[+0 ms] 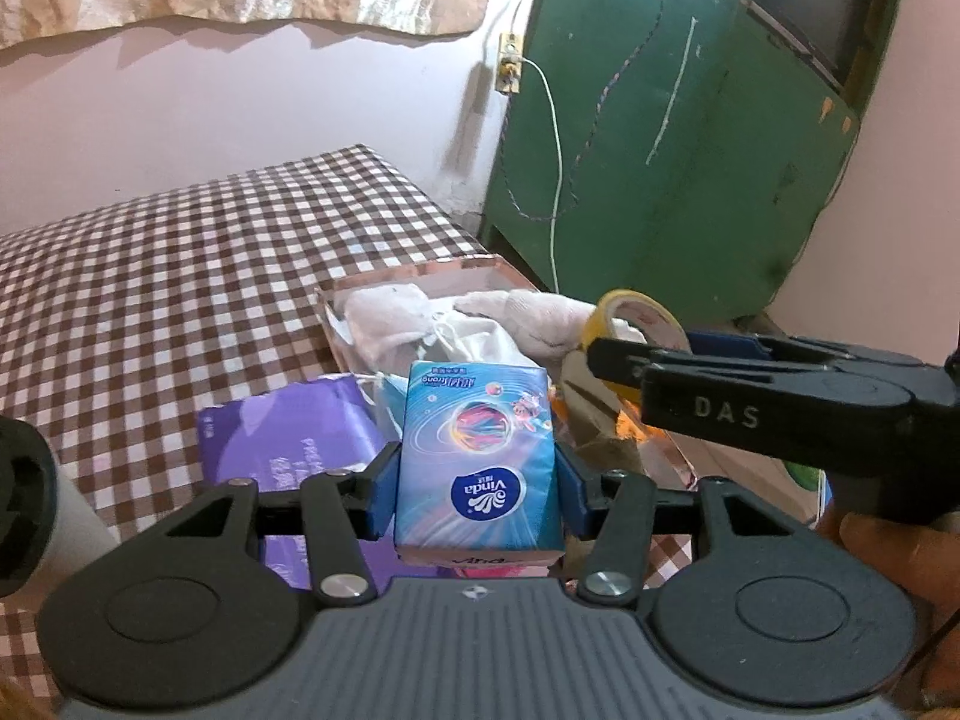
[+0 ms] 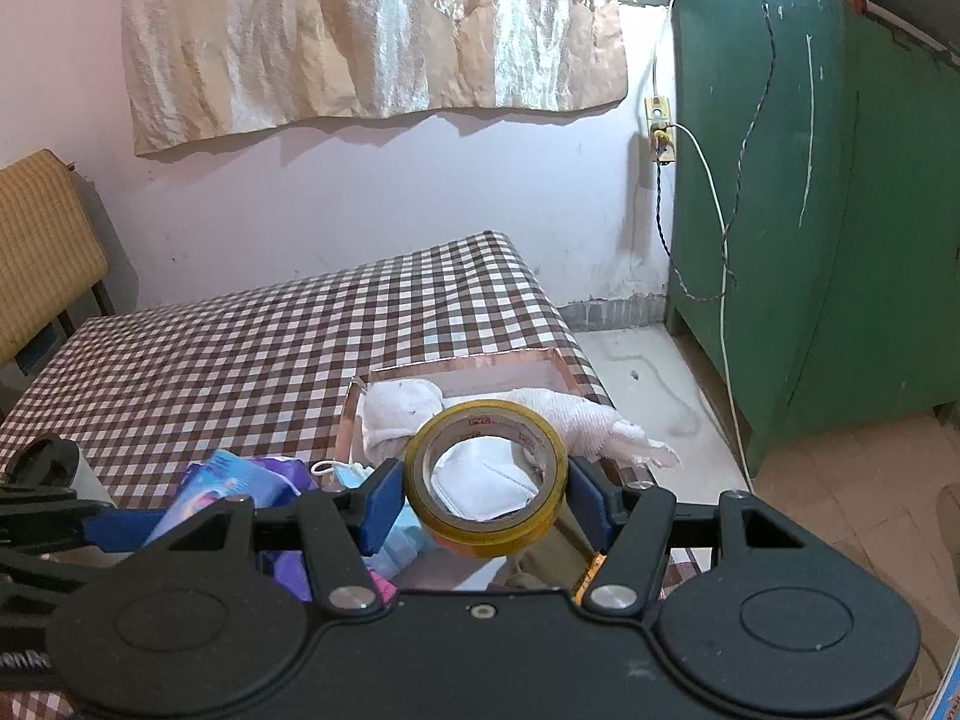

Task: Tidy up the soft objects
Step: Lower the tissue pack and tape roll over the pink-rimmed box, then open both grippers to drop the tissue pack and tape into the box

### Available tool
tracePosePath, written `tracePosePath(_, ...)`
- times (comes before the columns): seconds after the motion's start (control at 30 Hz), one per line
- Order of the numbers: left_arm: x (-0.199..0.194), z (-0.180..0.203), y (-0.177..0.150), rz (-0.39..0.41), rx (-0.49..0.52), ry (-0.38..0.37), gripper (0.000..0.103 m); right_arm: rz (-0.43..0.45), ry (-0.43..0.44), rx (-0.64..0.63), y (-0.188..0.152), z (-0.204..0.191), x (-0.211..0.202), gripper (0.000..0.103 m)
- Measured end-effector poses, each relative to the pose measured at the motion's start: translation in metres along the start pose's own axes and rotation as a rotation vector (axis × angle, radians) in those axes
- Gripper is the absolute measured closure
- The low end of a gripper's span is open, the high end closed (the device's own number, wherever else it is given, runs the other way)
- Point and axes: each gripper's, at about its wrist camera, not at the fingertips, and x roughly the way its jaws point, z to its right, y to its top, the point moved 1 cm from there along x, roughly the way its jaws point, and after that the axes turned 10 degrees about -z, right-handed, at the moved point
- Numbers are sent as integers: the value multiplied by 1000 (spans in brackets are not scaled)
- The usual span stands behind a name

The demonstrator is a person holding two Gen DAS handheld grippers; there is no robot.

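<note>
Between my left gripper's (image 1: 477, 474) blue pads sits a Vinda tissue pack (image 1: 477, 450), pinched on both long sides and held upright above the checkered tablecloth (image 1: 180, 276). Ahead of those jaws lies a copper-rimmed tray (image 1: 414, 273) holding rolled white cloths (image 1: 390, 315); one white cloth (image 1: 540, 312) drapes over the tray's right edge. Just left of the jaws a purple packet (image 1: 288, 438) rests on the tablecloth, and a pale blue face mask (image 1: 387, 399) peeks out beyond it.

My right gripper (image 2: 486, 492) clamps a roll of yellow tape (image 2: 486, 477) between its pads, the roll standing on edge with its hole facing me. Through that hole I see a folded white mask (image 2: 480, 489). Beyond these jaws the same tray (image 2: 468, 363) sits near the tablecloth's right edge, with a green cabinet (image 2: 840, 210) farther right against the wall.
</note>
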Motion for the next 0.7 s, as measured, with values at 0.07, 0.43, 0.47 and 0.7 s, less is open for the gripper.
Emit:
tracePosePath(0.07, 4, 1, -1, -8, 0, -6, 50, -2, 3, -3, 0, 1, 2, 31)
tracePosePath(0.43, 13, 1, -6, -39, 3, 2, 50, 2, 13, -1, 1, 5, 15, 25)
tracePosePath(0.47, 13, 1, -6, -42, 3, 2, 50, 9, 17, 8, 0, 7, 14, 25)
tracePosePath(0.7, 24, 7, 0, -46, 22, -18, 50, 64, -10, 33, -5, 20, -8, 24)
